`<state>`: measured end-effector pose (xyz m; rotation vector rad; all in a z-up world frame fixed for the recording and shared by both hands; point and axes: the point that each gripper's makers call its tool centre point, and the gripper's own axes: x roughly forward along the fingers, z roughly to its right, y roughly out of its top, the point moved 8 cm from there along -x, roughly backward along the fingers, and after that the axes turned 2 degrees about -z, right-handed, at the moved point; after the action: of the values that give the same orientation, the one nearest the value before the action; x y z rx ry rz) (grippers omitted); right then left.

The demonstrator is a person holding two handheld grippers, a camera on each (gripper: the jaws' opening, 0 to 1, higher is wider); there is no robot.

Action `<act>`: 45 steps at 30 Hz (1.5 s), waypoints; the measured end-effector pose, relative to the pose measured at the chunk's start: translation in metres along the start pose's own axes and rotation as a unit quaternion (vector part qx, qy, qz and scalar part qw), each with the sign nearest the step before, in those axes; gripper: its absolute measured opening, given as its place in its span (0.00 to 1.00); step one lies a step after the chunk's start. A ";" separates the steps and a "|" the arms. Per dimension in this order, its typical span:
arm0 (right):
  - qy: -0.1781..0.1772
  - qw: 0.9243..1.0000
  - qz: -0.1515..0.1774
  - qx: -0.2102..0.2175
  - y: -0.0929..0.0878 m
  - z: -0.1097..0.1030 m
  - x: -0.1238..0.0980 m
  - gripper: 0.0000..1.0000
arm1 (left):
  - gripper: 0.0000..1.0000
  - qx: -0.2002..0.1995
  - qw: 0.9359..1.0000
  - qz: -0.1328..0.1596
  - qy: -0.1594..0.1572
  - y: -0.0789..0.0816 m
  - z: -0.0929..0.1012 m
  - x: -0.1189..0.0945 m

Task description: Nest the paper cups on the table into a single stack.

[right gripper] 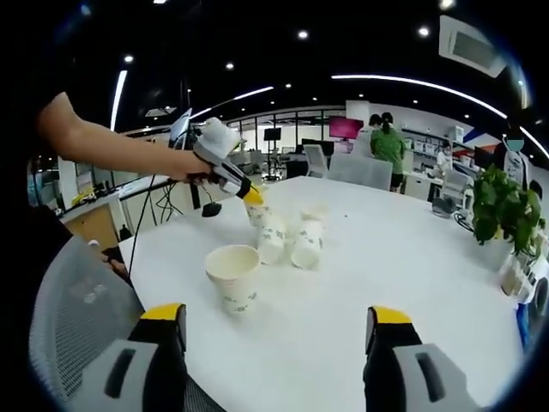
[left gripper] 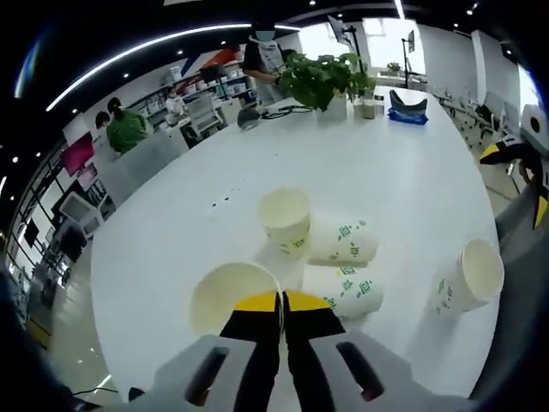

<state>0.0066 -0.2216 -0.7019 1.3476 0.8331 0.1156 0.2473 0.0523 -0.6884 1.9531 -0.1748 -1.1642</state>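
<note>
Cups lie grouped on the surface (left gripper: 403, 172). My left gripper (left gripper: 280, 300) has its jaws clenched on the rim of one cup (left gripper: 225, 296). My right gripper (right gripper: 279, 322) is released, facing an upright cup (right gripper: 233, 275). Next move: nest the gripped cup into another.

The left gripper view looked steeply down from close above the white table (left gripper: 403, 180), a paper cup (left gripper: 230, 296) just beyond its fingertips. The right gripper view looked level across the table from its edge, farther back. Both shared the cups and plant (right gripper: 502, 206).
</note>
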 end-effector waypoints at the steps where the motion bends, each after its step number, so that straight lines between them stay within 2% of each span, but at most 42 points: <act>1: 0.001 1.000 0.000 0.000 0.000 0.000 0.000 0.88 | 0.00 0.001 1.000 0.000 -0.001 0.000 0.000 -0.002; 7: 0.003 1.000 0.000 -0.004 -0.001 0.000 0.000 0.90 | 0.00 0.011 1.000 0.007 -0.013 0.008 0.018 -0.025; 9: 0.004 1.000 0.000 -0.004 -0.001 0.000 0.000 0.90 | 0.00 0.012 1.000 0.010 -0.016 0.008 0.019 -0.029; 15: 0.004 1.000 -0.001 -0.006 -0.002 0.001 0.000 0.90 | 0.00 0.018 0.999 0.030 -0.022 0.022 0.037 -0.054; 26: 0.004 1.000 0.000 -0.010 -0.003 0.002 0.000 0.90 | 0.00 0.042 0.995 0.056 -0.070 0.040 0.083 -0.084; 36: 0.003 1.000 0.000 -0.012 -0.004 0.002 0.000 0.90 | 0.00 0.075 0.988 0.061 -0.124 0.049 0.133 -0.096; 45: 0.002 1.000 -0.002 -0.014 -0.002 -0.001 0.000 0.90 | 0.00 0.091 0.980 0.065 -0.165 0.047 0.167 -0.091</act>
<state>0.0050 -0.2217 -0.7038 1.3195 0.8348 0.1271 0.0789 -0.0302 -0.6317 1.8563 -0.5944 -1.4187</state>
